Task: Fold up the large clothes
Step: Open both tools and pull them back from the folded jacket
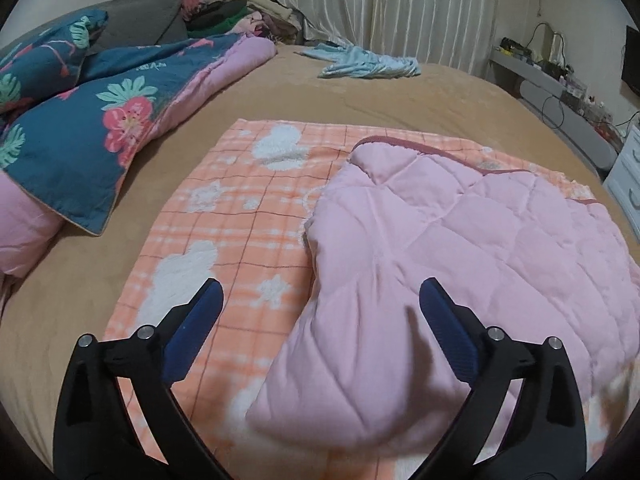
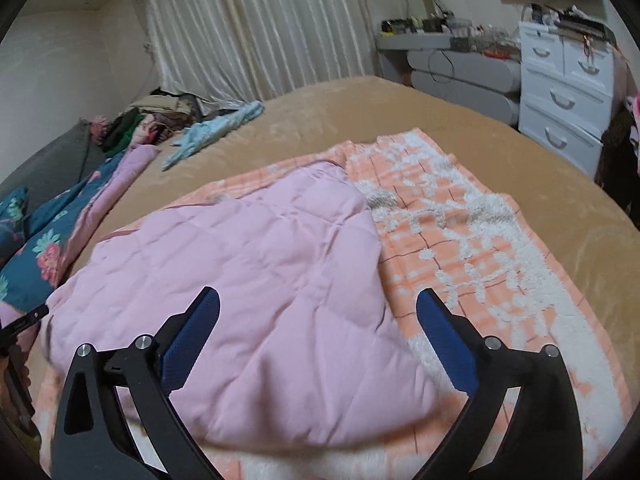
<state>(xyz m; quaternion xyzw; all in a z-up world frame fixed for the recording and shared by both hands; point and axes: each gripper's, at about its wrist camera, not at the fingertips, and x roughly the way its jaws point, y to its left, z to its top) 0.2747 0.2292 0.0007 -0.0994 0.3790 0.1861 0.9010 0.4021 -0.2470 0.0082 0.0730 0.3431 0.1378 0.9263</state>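
Observation:
A large garment lies on the bed, its orange plaid fleece side [image 1: 240, 216] up and its pink quilted lining [image 1: 460, 272] folded over the middle. In the right wrist view the pink lining [image 2: 248, 272] fills the centre and the orange fleece [image 2: 472, 240] lies to its right. My left gripper [image 1: 320, 292] is open and empty, hovering over the near edge of the pink fold. My right gripper [image 2: 318, 300] is open and empty, over the pink lining's near part. Part of the left gripper [image 2: 24, 322] shows at the left edge of the right wrist view.
The bed has a tan cover [image 1: 280, 92]. A blue floral quilt [image 1: 80, 132] lies at its left, a light blue garment [image 1: 360, 64] at the far side, a clothes pile [image 1: 248, 12] by the curtain. White drawers [image 2: 560, 92] and a grey desk [image 2: 460, 60] stand to the right.

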